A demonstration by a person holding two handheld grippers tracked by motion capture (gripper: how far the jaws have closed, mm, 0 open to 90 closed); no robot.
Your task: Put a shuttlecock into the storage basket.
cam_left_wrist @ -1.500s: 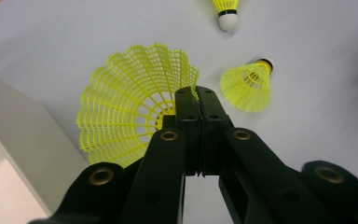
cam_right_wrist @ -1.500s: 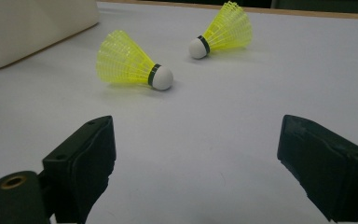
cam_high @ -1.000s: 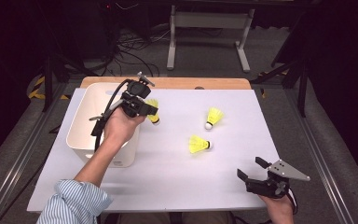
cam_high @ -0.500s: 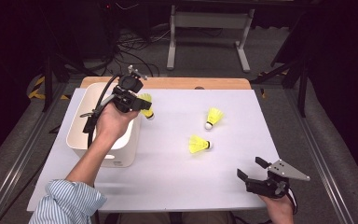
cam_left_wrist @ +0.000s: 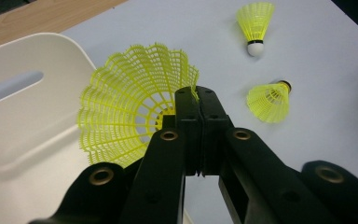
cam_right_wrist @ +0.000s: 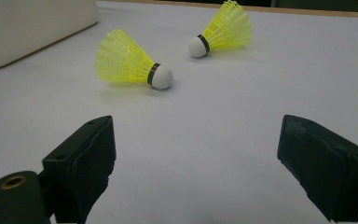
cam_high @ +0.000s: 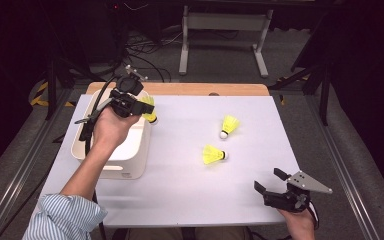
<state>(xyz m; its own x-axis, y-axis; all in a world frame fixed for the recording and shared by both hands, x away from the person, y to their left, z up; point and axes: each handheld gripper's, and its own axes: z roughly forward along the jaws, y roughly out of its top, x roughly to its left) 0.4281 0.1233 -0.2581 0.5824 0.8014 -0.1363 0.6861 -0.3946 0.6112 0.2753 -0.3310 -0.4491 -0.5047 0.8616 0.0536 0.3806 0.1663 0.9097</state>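
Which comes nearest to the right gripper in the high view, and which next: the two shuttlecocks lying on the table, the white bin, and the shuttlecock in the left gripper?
1. Lying shuttlecock, mid-table, closest to the right gripper.
2. Second lying shuttlecock, farther back.
3. White bin, at the table's left.
4. Held shuttlecock, clamped in the left gripper over the bin's far corner.

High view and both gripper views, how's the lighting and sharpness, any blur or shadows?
High view: bright white table, dark surroundings, slightly soft. Left gripper view: held shuttlecock sharp, jaws close and dark. Right gripper view: two shuttlecocks cast soft shadows; near jaws slightly blurred.
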